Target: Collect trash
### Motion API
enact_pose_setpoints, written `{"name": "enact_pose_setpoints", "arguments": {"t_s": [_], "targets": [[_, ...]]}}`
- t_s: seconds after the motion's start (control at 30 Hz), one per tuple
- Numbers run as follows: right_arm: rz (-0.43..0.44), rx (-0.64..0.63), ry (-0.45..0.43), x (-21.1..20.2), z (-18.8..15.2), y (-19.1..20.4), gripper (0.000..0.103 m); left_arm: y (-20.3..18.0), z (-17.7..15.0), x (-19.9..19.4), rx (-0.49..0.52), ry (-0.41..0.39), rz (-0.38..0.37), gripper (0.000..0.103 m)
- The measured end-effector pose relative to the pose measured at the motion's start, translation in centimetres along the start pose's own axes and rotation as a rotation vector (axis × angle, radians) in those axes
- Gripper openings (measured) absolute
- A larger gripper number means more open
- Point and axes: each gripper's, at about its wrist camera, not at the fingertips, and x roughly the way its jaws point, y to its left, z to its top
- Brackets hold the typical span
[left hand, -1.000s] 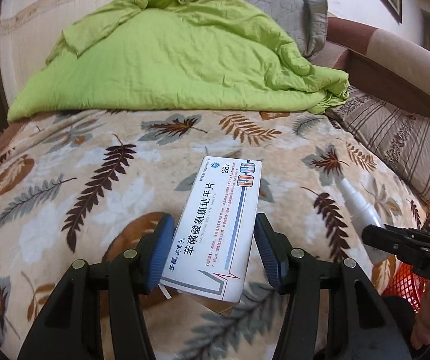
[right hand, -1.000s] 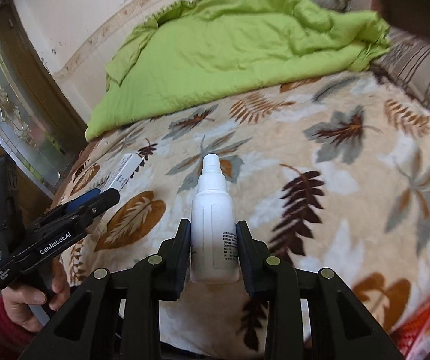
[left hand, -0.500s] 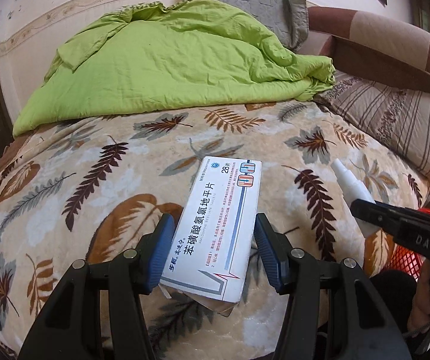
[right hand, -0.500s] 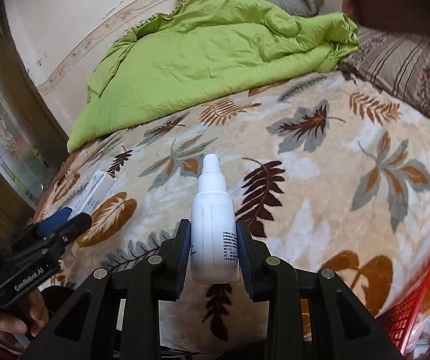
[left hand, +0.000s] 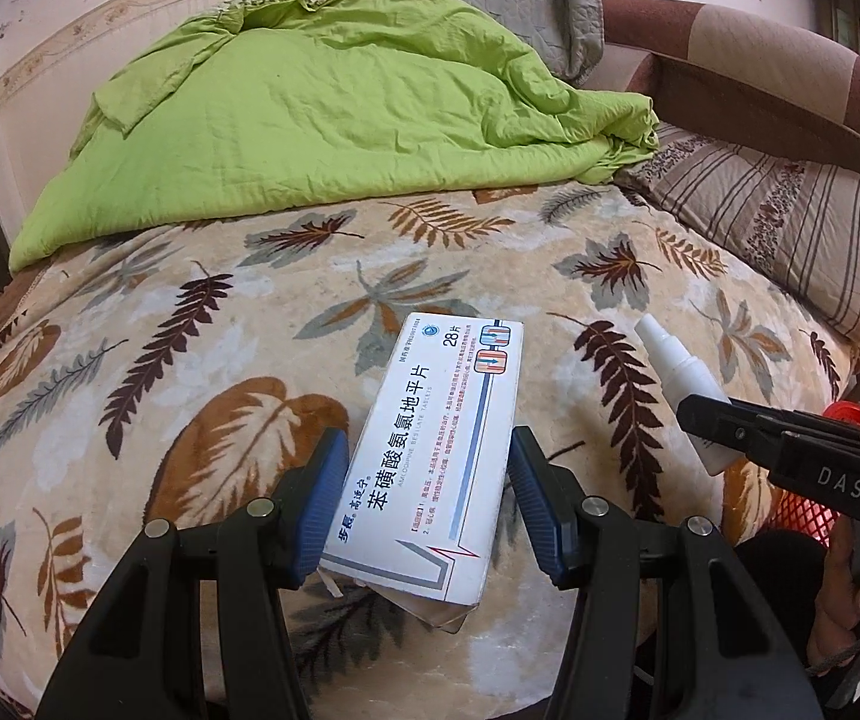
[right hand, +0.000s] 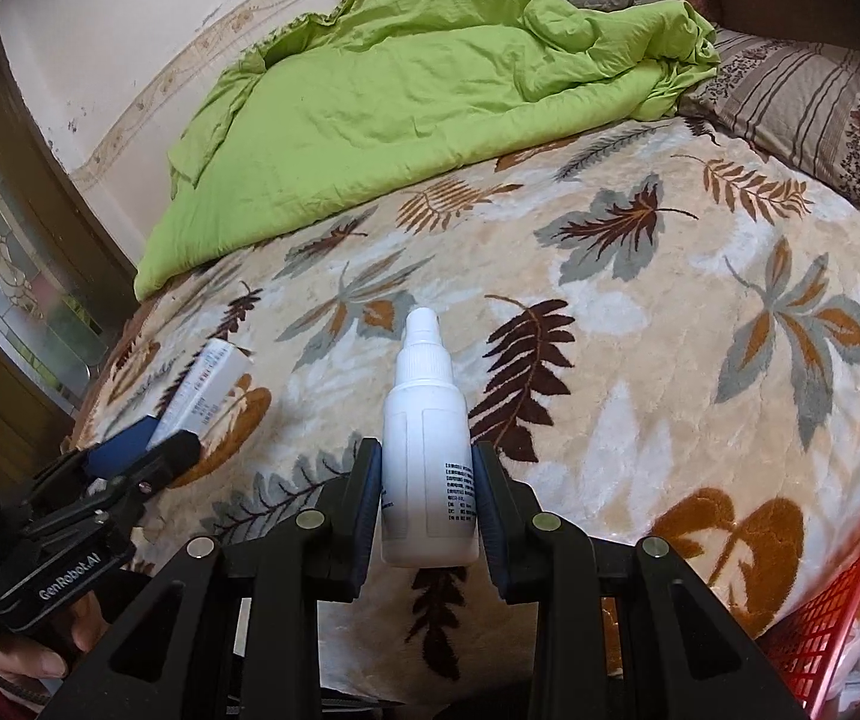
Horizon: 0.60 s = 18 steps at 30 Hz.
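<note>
Over the leaf-print bedspread (left hand: 202,324), your left gripper (left hand: 427,504) clamps the tablet box (left hand: 430,450), your right gripper (right hand: 428,498) the dropper bottle (right hand: 427,450); next, carry both to the red basket (right hand: 832,612).

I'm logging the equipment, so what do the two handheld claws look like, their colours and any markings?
Both are black plastic with silver screw heads. The left claw has ribbed blue finger pads, and its body reads GenRobot.AI in white in the right wrist view. The right claw has dark pads and DAS lettering on its side.
</note>
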Motion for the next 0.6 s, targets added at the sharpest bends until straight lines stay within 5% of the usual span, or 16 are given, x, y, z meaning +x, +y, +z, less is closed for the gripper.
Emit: {"name": "enact_pose_setpoints", "arguments": {"t_s": [0.27, 0.6], "targets": [[0.005, 0.058, -0.079, -6.3, -0.6, -1.8, 0.033, -3.9, 1.4, -0.7, 0.075, -0.022, -0.129, 0.054], [-0.167, 0.269, -0.208, -17.2, -4.2, -9.7, 0.033, -14.8, 3.4, -1.8, 0.234, -0.013, -0.404, 0.054]]}}
